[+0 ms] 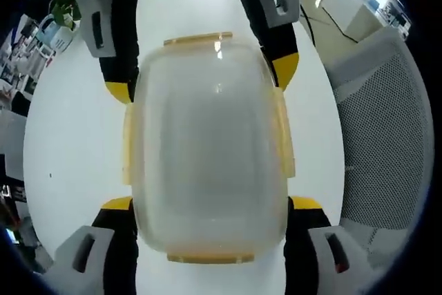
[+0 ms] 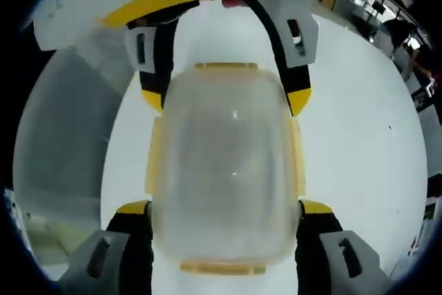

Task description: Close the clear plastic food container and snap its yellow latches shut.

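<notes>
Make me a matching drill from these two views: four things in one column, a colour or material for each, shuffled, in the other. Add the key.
Things:
1. container lid
2. latches
3. table
4. chair back

Descriptions:
A. plain white
B. yellow
C. grey mesh
D. clear, cloudy plastic

Pairs: 1-D, 2-B, 3-A, 4-C

In both views the container sits between each gripper's jaws, the left gripper and right gripper facing each other across it.

Bright, even light; edges warped
</notes>
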{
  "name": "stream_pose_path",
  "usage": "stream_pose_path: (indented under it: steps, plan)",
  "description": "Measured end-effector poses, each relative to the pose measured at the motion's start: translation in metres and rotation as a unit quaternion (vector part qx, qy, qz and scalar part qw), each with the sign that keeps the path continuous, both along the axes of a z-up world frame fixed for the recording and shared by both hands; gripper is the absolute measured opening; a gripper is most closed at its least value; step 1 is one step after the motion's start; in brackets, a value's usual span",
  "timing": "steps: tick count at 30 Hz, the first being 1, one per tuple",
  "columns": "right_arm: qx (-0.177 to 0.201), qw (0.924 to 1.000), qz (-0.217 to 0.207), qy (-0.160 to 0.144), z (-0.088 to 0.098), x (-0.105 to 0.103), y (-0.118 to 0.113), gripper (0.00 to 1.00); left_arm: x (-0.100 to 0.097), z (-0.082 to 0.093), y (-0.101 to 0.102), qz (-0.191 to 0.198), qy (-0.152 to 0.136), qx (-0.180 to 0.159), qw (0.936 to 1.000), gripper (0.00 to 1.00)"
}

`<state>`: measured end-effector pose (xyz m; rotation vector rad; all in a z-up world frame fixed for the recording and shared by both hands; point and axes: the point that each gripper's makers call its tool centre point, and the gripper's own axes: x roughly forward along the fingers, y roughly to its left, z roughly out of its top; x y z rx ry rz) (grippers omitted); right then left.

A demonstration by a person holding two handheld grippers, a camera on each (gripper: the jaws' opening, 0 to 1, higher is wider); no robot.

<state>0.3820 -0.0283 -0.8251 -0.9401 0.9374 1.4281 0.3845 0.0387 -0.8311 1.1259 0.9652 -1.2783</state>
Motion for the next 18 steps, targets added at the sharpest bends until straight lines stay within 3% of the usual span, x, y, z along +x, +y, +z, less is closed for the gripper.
stream_pose_path:
  steps: [3,5,6,18]
  plan:
    - [-0.004,1.0,0.0,-0.001,-0.0009,-0.0011,0.0008,0.86,-0.0001,-0.0011,-0.0004,0.008,-0.003,-0.003,1.0,0.9]
    - [-0.009,1.0,0.001,-0.002,-0.0022,-0.0004,0.0008,0.86,0.0014,0.0,-0.0039,0.04,0.003,-0.014,0.9991,0.89]
    - [-0.008,1.0,0.001,-0.001,-0.0021,-0.0004,0.0008,0.86,0.0015,-0.0006,-0.003,0.025,0.003,-0.01,0.9996,0.9]
    - [-0.001,1.0,-0.004,0.0,-0.0013,0.0,0.0013,0.86,0.0003,-0.0015,-0.0019,0.024,0.006,-0.007,0.9997,0.9]
